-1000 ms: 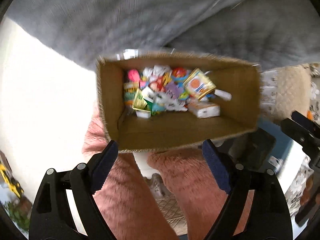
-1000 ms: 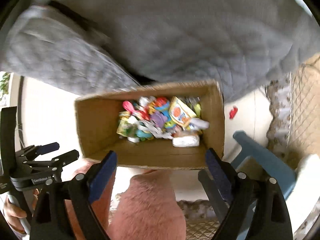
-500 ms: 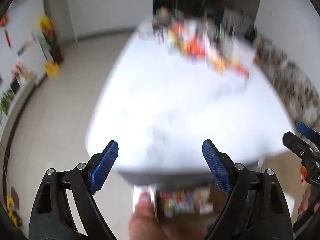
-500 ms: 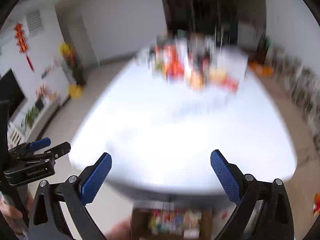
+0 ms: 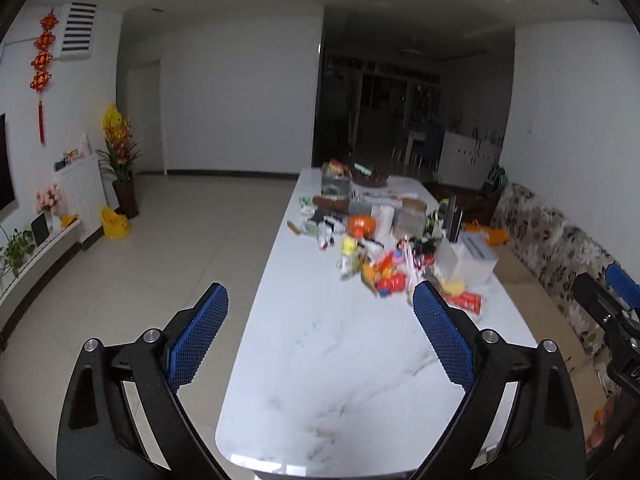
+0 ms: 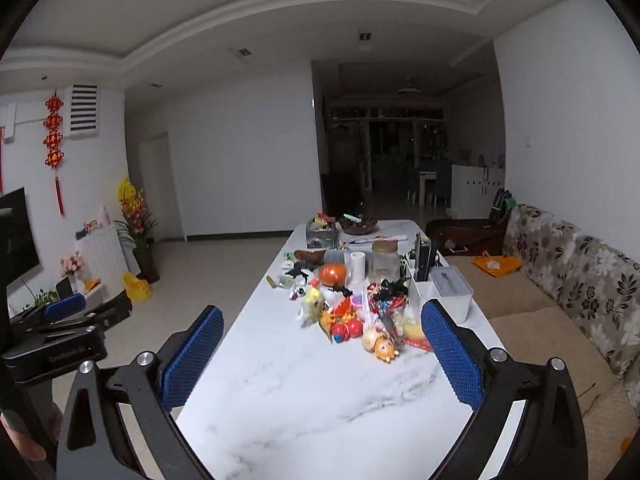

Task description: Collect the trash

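A long white marble table (image 5: 340,360) stretches away from me; it also shows in the right wrist view (image 6: 320,384). A colourful pile of wrappers and small toys (image 5: 384,272) lies at mid-table, also in the right wrist view (image 6: 360,320). My left gripper (image 5: 320,340) is open and empty above the table's near end. My right gripper (image 6: 320,356) is open and empty, also above the near end. The cardboard box is out of view.
Behind the pile stand a white tissue box (image 6: 450,286), a jar (image 6: 385,265), a paper roll (image 6: 358,267) and a bowl (image 6: 358,225). A floral sofa (image 6: 580,280) runs along the right. Tiled floor (image 5: 140,248) lies left, with a plant (image 5: 120,160).
Both grippers swung up from looking down into the cardboard box of trash on the floor to looking level along the table. Both stayed open.
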